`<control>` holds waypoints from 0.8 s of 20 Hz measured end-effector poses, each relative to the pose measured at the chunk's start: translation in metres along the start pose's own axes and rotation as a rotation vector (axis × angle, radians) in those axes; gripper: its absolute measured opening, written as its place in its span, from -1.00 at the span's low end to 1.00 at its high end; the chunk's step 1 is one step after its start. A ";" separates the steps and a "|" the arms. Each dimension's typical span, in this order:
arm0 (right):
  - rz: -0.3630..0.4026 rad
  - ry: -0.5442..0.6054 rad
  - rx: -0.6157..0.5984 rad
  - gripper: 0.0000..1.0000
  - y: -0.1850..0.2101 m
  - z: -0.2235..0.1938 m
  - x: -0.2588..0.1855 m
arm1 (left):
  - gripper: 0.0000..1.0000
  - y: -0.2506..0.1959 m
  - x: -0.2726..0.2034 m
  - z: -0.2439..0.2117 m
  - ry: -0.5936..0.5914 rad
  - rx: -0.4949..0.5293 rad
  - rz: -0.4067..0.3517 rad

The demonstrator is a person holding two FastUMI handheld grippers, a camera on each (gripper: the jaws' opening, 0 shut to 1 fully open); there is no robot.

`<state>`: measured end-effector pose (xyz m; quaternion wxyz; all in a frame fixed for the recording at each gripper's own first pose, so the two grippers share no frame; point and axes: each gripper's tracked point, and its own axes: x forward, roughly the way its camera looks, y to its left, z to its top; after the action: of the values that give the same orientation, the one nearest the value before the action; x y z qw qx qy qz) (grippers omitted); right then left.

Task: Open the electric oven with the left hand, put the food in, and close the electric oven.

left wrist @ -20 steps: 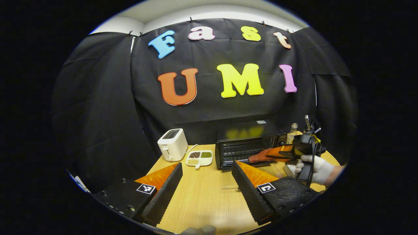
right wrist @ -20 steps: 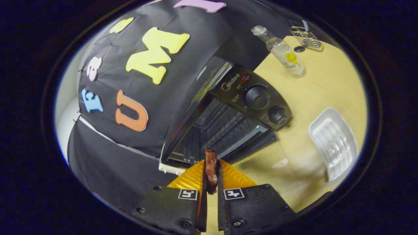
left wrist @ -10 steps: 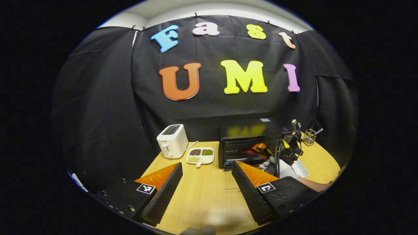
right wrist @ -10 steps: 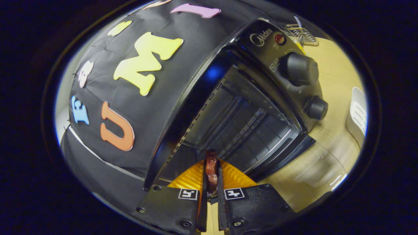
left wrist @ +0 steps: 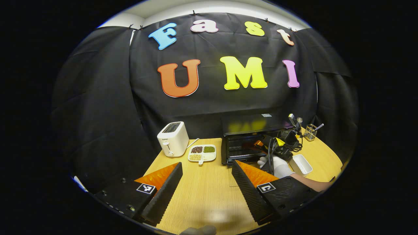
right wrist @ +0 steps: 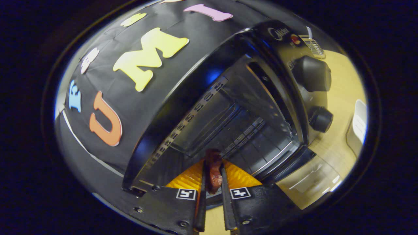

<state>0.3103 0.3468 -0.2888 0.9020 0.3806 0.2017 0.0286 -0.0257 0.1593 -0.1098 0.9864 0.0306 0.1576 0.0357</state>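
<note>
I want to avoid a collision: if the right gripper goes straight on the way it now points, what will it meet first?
The right gripper, shut on the food, points into the open electric oven. Probably the wire rack or the back wall comes first, and the food would touch before the fingers; depth is unclear.

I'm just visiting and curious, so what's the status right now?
Left gripper open, hanging back over the table. Right gripper shut on the food, at the open oven. Nothing seen blocking.
</note>
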 end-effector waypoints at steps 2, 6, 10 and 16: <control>-0.038 0.005 -0.100 -0.21 -0.008 -0.001 -0.003 | 0.94 -0.002 0.000 0.001 -0.003 0.006 -0.008; -0.081 -0.041 -0.338 0.26 -0.011 0.013 -0.010 | 0.94 -0.003 -0.001 0.001 -0.010 0.014 -0.010; -0.061 -0.060 -0.469 0.58 -0.006 0.019 -0.021 | 0.94 -0.004 -0.005 -0.001 -0.011 0.007 -0.003; 0.030 -0.087 -0.652 0.60 0.025 0.048 -0.090 | 0.94 -0.022 -0.014 0.016 -0.065 0.002 -0.025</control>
<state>0.2492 0.3133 -0.2103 0.9836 0.0755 0.1374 0.0889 -0.0329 0.1356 -0.0917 0.9913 0.0309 0.1261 0.0220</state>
